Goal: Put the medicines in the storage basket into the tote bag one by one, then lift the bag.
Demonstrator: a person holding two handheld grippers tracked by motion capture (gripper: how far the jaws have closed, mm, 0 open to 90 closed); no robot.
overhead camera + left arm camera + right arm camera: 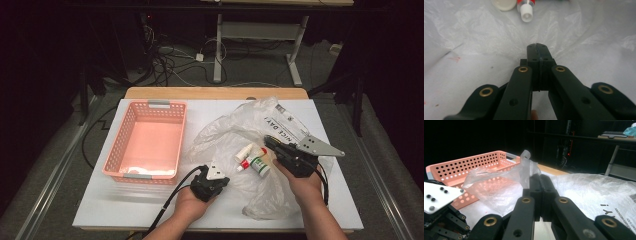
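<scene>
The clear plastic bag [250, 145] lies crumpled right of centre on the white bench [100, 200], small bottles [252, 160] on it. The left tool [212, 175] pinches its near edge; the right tool [272, 142] pinches film, lifting a fold. The pink basket [147, 140] sits just left, with bare bench in front.

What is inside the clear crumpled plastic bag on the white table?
Inside the clear crumpled plastic bag lie a small white bottle, a red-and-white tube and a green-labelled white bottle. Folded film may hide anything further back.
</scene>
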